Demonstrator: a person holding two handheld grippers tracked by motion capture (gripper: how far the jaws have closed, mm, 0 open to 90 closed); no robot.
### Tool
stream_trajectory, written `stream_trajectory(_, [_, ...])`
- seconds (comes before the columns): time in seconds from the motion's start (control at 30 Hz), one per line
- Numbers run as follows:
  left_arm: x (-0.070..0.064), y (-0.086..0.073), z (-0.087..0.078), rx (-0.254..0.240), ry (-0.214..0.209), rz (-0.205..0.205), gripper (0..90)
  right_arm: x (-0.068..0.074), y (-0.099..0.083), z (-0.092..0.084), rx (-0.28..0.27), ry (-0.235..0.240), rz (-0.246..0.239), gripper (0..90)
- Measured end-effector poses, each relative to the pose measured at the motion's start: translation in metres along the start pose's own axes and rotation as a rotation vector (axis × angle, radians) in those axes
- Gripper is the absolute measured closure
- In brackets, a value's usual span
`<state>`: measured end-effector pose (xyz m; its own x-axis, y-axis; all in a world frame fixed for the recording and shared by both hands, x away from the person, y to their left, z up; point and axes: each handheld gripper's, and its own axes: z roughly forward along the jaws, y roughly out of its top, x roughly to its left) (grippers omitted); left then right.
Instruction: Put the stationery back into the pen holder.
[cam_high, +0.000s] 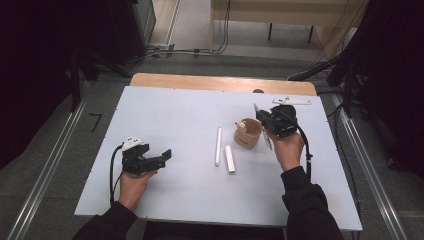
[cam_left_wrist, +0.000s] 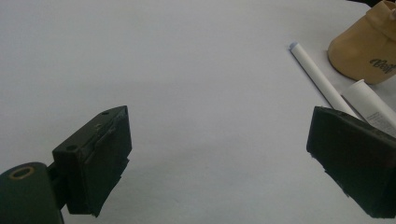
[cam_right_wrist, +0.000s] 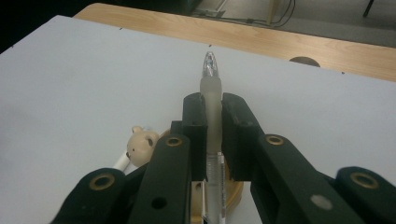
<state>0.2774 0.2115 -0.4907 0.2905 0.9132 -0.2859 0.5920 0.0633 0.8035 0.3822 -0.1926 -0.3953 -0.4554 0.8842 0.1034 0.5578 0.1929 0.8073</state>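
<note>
My right gripper hangs just above the tan pen cup, jaws clamped on a clear pen whose tip points toward the table's far edge; its lower barrel is cut off from sight. My left gripper rests low at the table's left, jaws wide and empty. The cup's dark script is cropped and unreadable; two white tubes lie beside it.
</note>
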Motion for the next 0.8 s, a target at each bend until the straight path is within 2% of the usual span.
stream_trajectory(0.37, [0.0,0.0,0.0,0.002,-0.001,0.001,6.6,-0.002,0.008,0.011,0.008,-0.006,0.019,78.9])
stream_trajectory(0.8, [0.001,0.0,0.0,0.003,-0.003,0.001,6.6,0.002,0.021,0.024,-0.014,-0.009,0.03,78.8])
